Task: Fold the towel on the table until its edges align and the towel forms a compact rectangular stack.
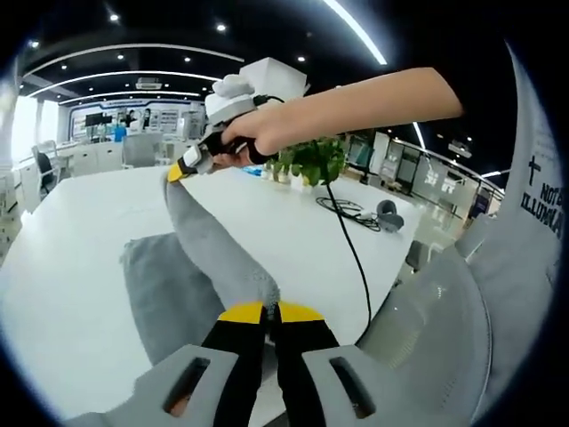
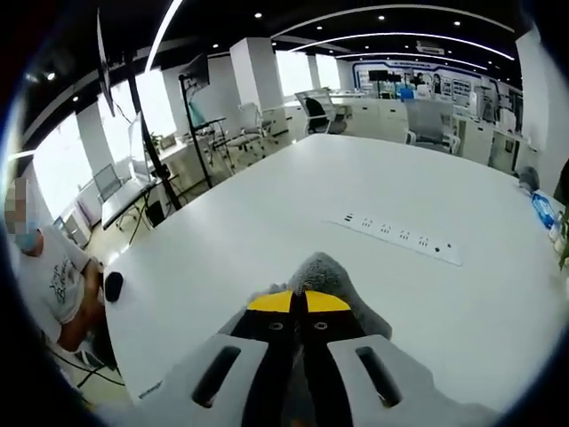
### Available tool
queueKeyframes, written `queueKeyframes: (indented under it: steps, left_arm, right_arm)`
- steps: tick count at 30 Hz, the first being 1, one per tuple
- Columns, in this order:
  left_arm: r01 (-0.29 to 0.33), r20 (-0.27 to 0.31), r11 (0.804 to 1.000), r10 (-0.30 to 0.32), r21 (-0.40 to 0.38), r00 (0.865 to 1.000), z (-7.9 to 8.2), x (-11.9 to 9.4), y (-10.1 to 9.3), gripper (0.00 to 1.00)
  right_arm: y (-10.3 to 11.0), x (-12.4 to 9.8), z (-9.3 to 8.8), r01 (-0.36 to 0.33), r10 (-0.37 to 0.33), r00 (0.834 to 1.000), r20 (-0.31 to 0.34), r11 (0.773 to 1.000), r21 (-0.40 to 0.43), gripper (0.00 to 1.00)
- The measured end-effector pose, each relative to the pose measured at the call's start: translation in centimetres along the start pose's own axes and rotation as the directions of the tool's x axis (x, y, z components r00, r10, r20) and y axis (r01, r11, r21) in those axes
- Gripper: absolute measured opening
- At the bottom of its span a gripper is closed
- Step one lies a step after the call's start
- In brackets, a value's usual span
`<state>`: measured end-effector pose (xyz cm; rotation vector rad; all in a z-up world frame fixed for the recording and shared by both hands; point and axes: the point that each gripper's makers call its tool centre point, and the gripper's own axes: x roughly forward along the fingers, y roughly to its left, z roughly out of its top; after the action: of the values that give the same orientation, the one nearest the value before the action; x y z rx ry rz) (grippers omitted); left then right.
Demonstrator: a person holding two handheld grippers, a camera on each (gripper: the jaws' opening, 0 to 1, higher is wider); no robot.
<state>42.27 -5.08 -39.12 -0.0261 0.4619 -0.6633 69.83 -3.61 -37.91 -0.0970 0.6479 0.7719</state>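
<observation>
Left hand-held gripper (image 1: 269, 313) clamped on grey towel (image 1: 213, 253) corner; right hand-held gripper (image 2: 298, 302) clamped on the opposite end, lifted; towel's long axis strung taut between them, remainder draped on white table (image 1: 80, 258).

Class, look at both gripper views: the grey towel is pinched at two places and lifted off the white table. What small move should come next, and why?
Probably carry both pinched corners together across and lower them onto the part still lying flat. Both the left tongs and right tongs look shut on the towel, one edge is raised between them, and the rest hangs down onto the table, so the fold is only half made.
</observation>
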Motion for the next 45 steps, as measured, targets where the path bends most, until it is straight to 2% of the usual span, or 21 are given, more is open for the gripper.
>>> queueKeyframes:
  steps: [3, 6, 12, 20, 26, 34, 36, 40, 42, 45]
  left_arm:
    - [-0.021, 0.003, 1.0, 0.021, -0.018, 1.0, -0.3, -0.6, 0.6, 0.04]
    - [-0.033, -0.005, 0.999, 0.033, -0.023, 0.999, -0.7, -0.8, 0.8, 0.04]
    - [-0.066, -0.02, 0.995, 0.065, -0.079, 0.998, -2.4, -1.5, 2.0, 0.04]
    - [-0.114, -0.046, 0.982, 0.108, -0.153, 0.993, -4.4, -2.1, 3.4, 0.04]
    - [-0.131, -0.072, 0.972, 0.119, -0.194, 0.99, -6.0, -2.3, 4.5, 0.04]
    - [-0.156, -0.089, 0.951, 0.136, -0.269, 0.987, -7.9, -2.4, 5.7, 0.04]
    - [-0.152, -0.09, 0.947, 0.132, -0.282, 0.987, -8.1, -2.4, 5.8, 0.04]
    - [-0.155, -0.113, 0.943, 0.127, -0.294, 0.985, -8.4, -2.4, 5.8, 0.04]
    - [-0.156, -0.12, 0.937, 0.123, -0.314, 0.985, -8.6, -2.4, 6.0, 0.04]
    - [-0.151, -0.131, 0.94, 0.115, -0.305, 0.985, -8.8, -2.6, 6.1, 0.04]
  right_arm:
    - [0.9, 0.6, -0.1, -0.006, 0.006, 1.0, -0.008, 1.0, -0.01, 0.0]
    - [2.3, 1.2, -0.3, -0.012, 0.01, 1.0, -0.029, 0.998, -0.065, 0.0]
    - [3.1, 2.4, -0.5, -0.019, 0.016, 0.999, -0.044, 0.997, -0.071, 0.0]
    - [3.7, 4.8, -1.8, -0.023, 0.018, 0.997, -0.079, 0.998, -0.061, 0.0]
    - [4.6, 5.7, -2.4, -0.016, 0.011, 0.995, -0.101, 0.998, -0.058, 0.0]
    - [4.2, 7.2, -4.0, -0.004, -0.002, 0.991, -0.133, 0.999, -0.044, 0.0]
    - [3.8, 8.0, -4.3, -0.003, -0.003, 0.989, -0.145, 0.999, -0.038, 0.0]
    - [4.1, 8.1, -4.5, -0.005, 0.0, 0.988, -0.154, 0.999, -0.037, 0.01]
    - [4.1, 8.2, -4.7, -0.012, 0.004, 0.988, -0.157, 0.999, -0.047, 0.01]
    - [4.5, 8.2, -4.7, -0.027, 0.013, 0.986, -0.165, 0.996, -0.082, 0.01]
